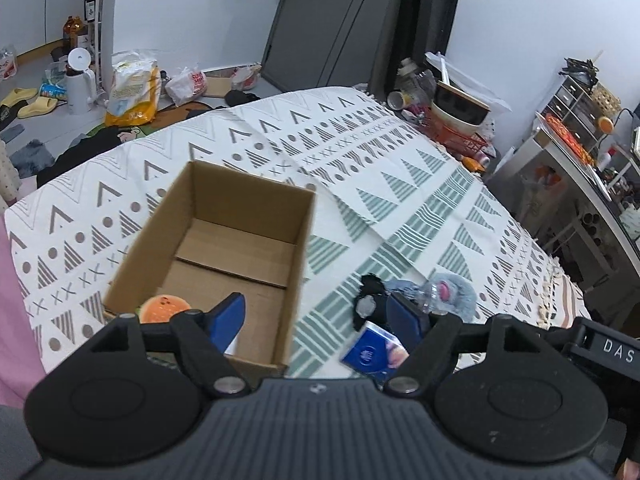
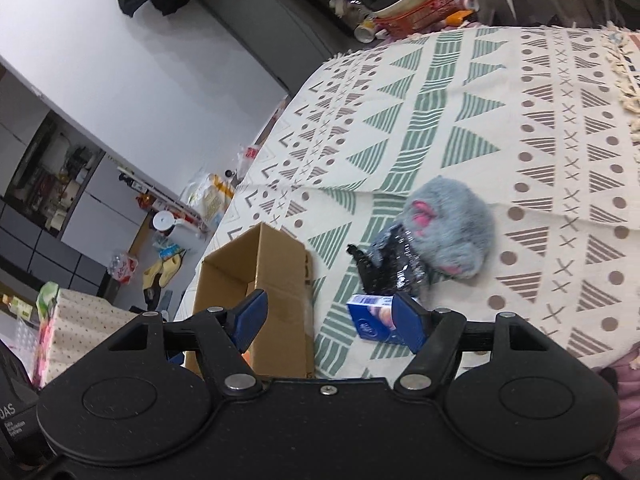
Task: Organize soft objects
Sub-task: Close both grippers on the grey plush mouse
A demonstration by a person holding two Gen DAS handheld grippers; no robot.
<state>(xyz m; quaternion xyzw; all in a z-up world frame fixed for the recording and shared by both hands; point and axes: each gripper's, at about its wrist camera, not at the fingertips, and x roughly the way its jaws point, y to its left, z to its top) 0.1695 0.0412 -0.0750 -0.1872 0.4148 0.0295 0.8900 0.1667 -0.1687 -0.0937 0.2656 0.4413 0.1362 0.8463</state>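
Looking at the soft things first: a grey plush toy [image 2: 448, 232] with pink patches lies right of centre in the right wrist view, on the patterned cloth [image 2: 520, 120] of the counter. A crinkly black packet [image 2: 394, 268] touches its lower left side, and a blue tissue pack [image 2: 370, 322] sits just below that, near the bottom of the frame. In the left wrist view the same cluster shows at lower right, and the cardboard box [image 1: 224, 240] stands open at centre left, with an orange round toy [image 1: 164, 308] already in its near corner.

My left gripper [image 1: 320, 316] hangs spread wide, empty, its left finger over the box and its right finger over the cluster. My right gripper [image 2: 332, 316] is likewise spread and holds nothing, one finger in front of the box wall, the other overlapping the tissue pack.

Judging from here, the pile is the hazard. The three items touch, so closing on one may drag a neighbour along or snag the packet. The plush will likely squash and slip from a shallow pinch. The two rigs sit close together and could collide, or nudge the light box across the cloth.
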